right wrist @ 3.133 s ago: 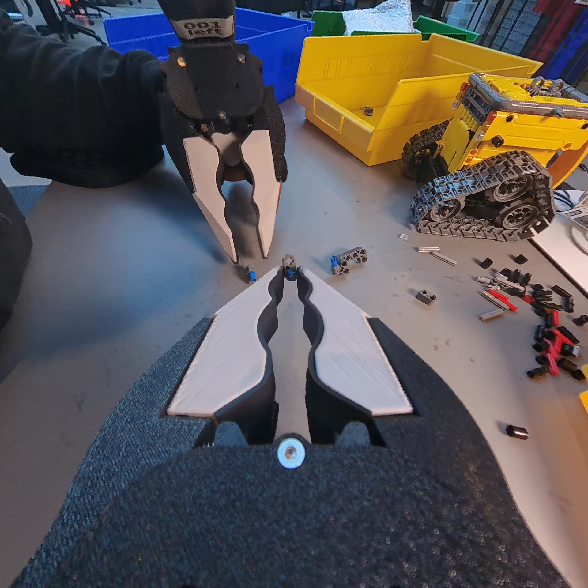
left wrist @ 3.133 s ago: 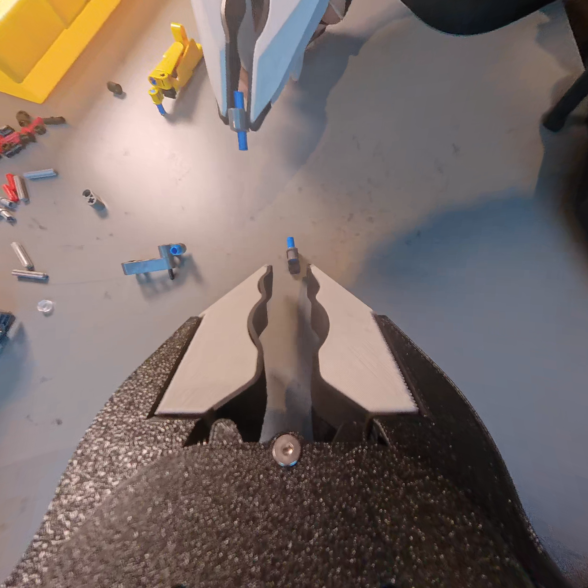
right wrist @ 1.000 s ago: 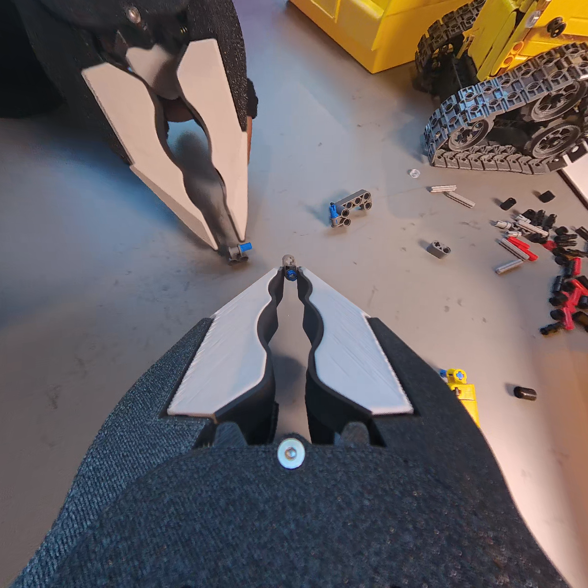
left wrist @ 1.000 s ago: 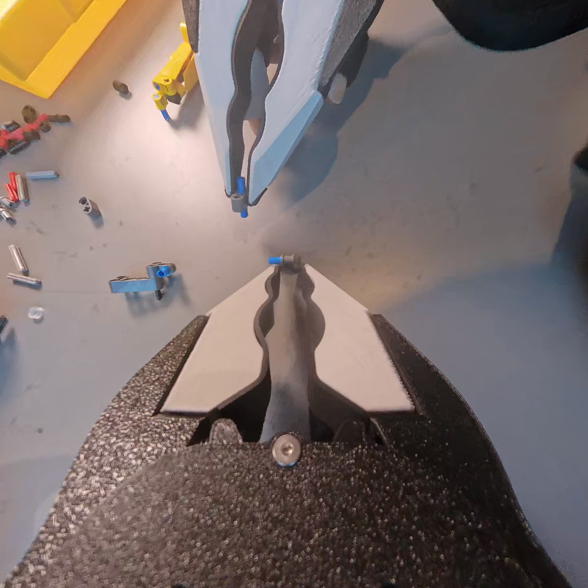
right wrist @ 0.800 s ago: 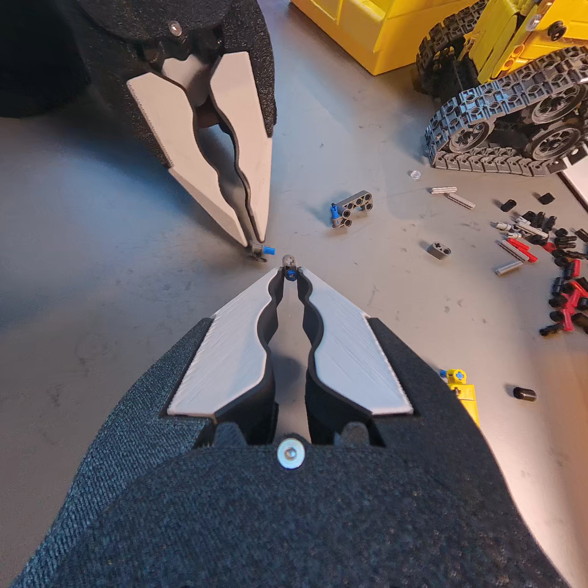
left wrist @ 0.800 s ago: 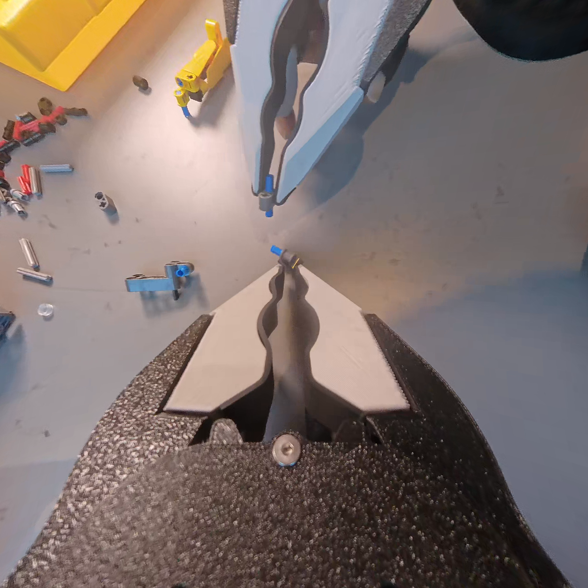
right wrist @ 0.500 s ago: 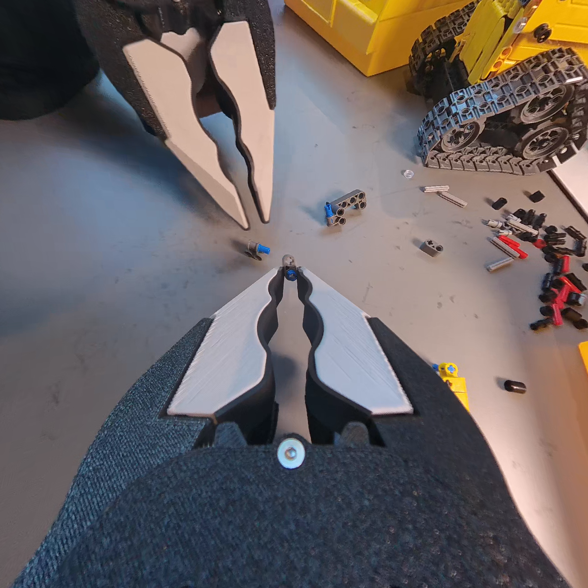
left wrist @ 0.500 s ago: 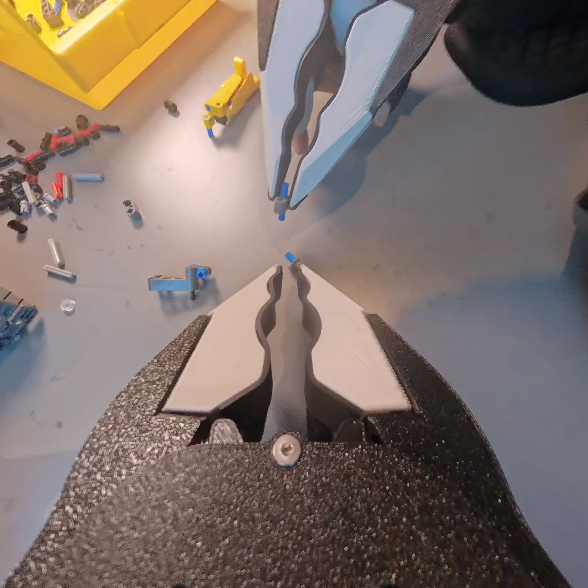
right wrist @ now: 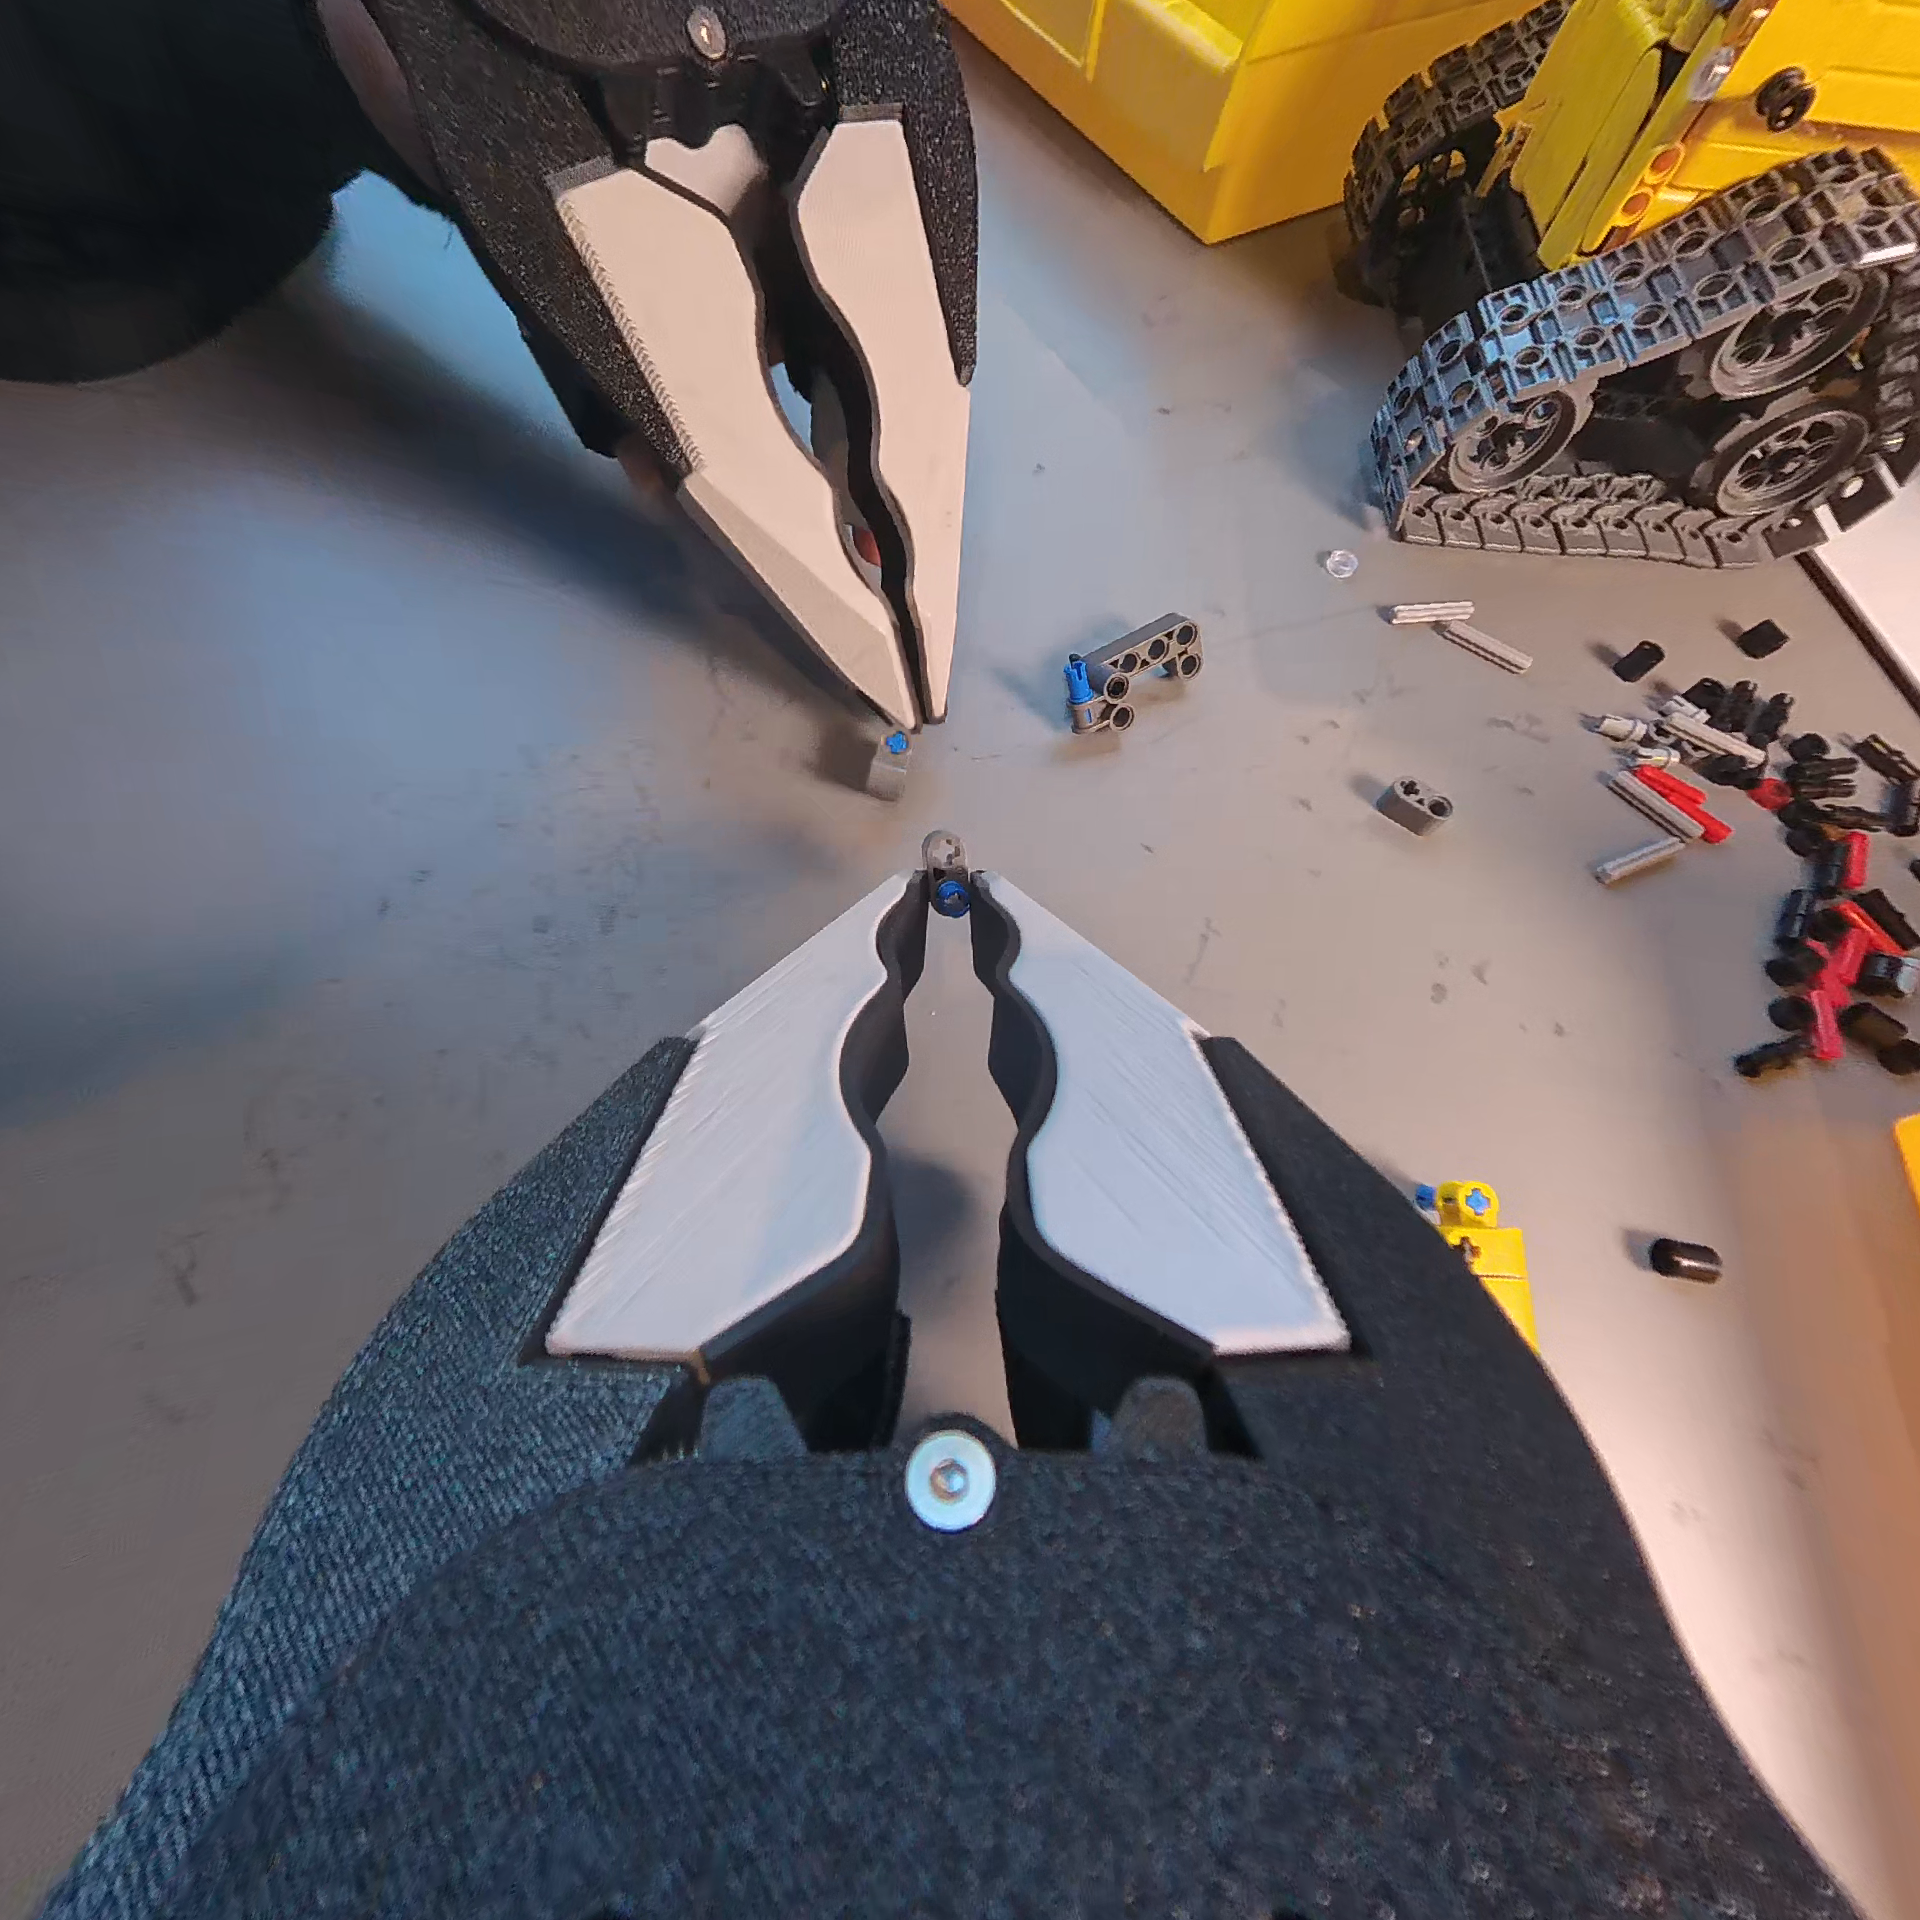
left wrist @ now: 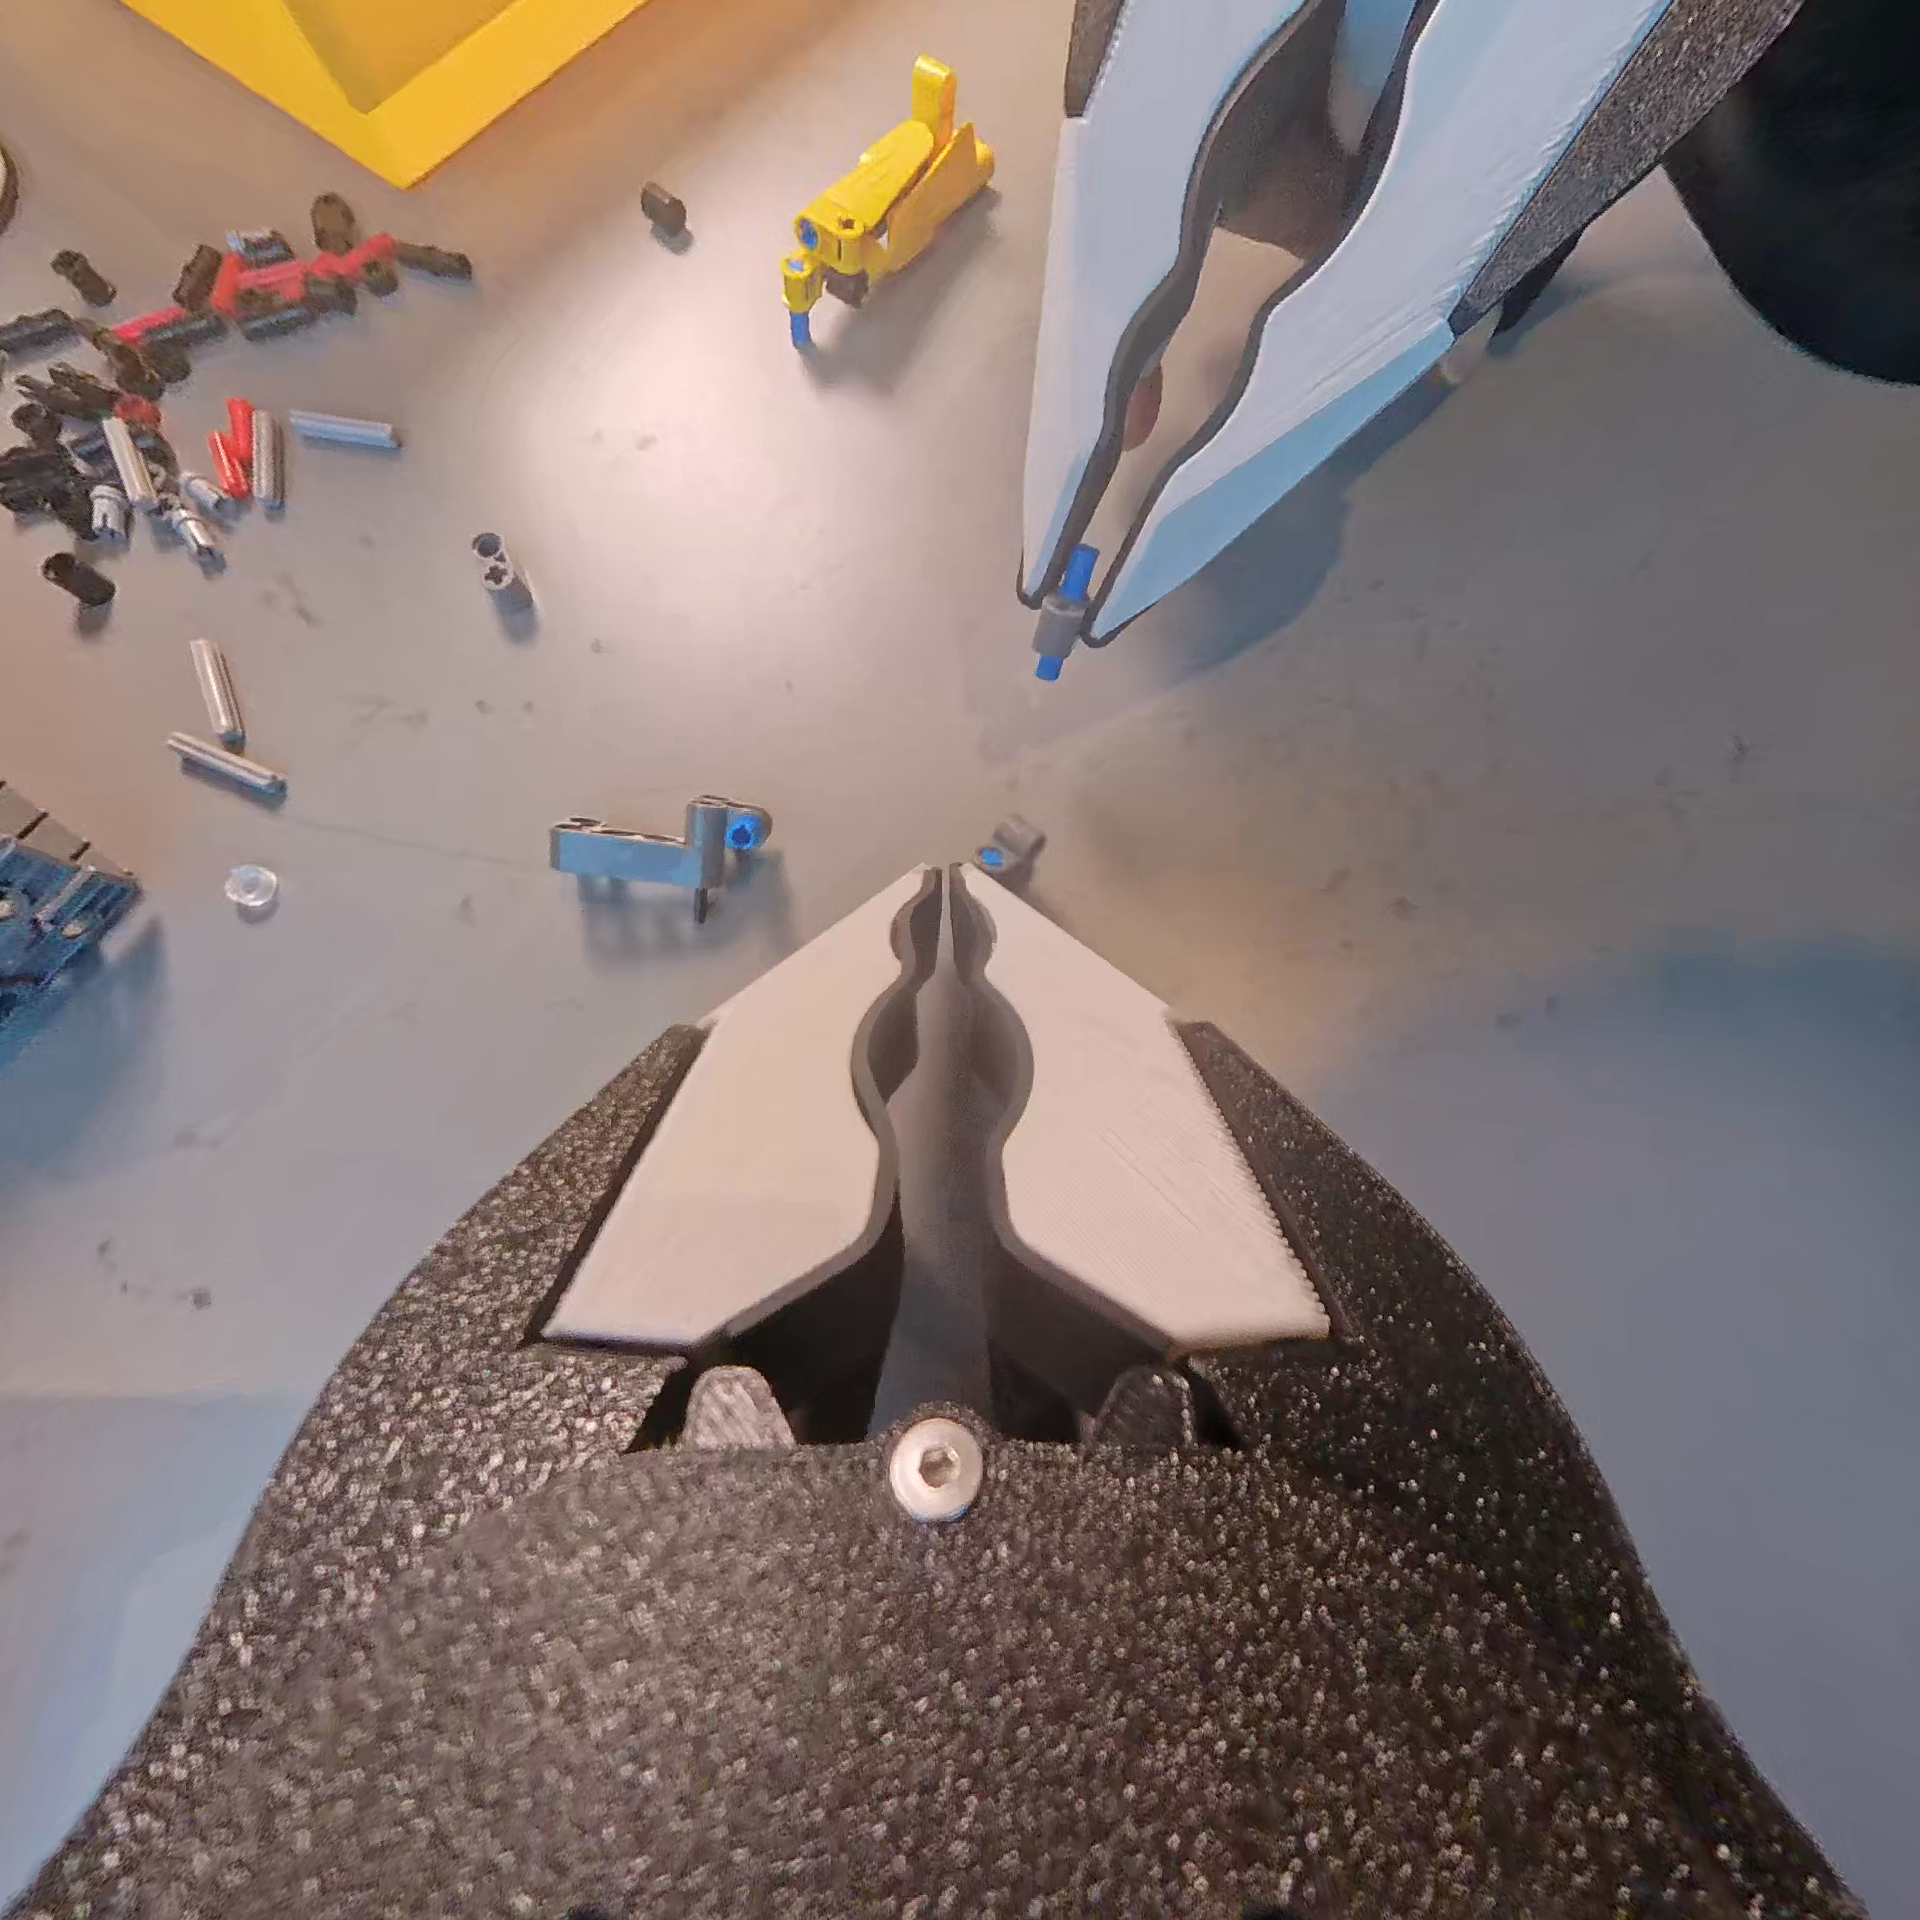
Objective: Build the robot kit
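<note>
Pin pinched in right gripper
Left gripper, tips together and holding nothing, touches 1 grey connector; reopen before regrasping.

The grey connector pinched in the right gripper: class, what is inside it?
A blue pin runs through the grey connector, sticking out both ends. The right gripper is shut on it; the pin's middle is hidden inside the connector.
</note>
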`<control>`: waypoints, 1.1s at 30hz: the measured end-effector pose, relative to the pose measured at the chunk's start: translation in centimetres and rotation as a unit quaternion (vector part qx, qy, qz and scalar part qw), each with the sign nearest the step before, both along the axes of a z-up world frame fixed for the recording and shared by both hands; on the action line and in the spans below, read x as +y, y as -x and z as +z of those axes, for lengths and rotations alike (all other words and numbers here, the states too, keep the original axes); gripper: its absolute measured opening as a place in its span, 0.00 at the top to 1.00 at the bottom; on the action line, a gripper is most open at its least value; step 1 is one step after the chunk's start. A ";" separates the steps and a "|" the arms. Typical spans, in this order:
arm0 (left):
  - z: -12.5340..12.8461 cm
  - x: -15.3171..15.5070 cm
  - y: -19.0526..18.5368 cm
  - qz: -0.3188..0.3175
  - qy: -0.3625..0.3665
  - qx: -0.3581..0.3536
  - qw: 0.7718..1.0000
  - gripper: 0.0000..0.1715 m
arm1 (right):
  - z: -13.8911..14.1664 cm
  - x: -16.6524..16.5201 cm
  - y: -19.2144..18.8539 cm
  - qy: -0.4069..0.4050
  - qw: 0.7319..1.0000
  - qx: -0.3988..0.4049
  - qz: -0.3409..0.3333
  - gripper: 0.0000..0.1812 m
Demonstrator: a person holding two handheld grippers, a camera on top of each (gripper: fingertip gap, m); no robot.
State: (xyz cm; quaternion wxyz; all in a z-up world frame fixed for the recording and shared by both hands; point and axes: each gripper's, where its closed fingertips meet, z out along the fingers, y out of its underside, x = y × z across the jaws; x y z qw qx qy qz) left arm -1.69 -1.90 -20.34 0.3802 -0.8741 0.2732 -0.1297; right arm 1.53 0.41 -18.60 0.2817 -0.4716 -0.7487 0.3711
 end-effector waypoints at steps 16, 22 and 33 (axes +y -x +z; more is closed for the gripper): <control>0.4 -0.6 -0.7 -0.031 -0.009 0.014 0.999 0.90 | -0.3 -0.3 0.1 0.003 1.000 -0.002 0.006 0.96; 0.3 -0.8 -1.7 -0.089 -0.054 0.073 0.992 1.00 | -0.2 -0.3 0.0 -0.001 1.000 -0.001 0.007 0.96; 0.3 -3.1 -1.2 -0.097 -0.016 0.050 0.994 0.94 | -0.2 -0.1 -0.1 -0.003 1.000 0.000 0.007 0.96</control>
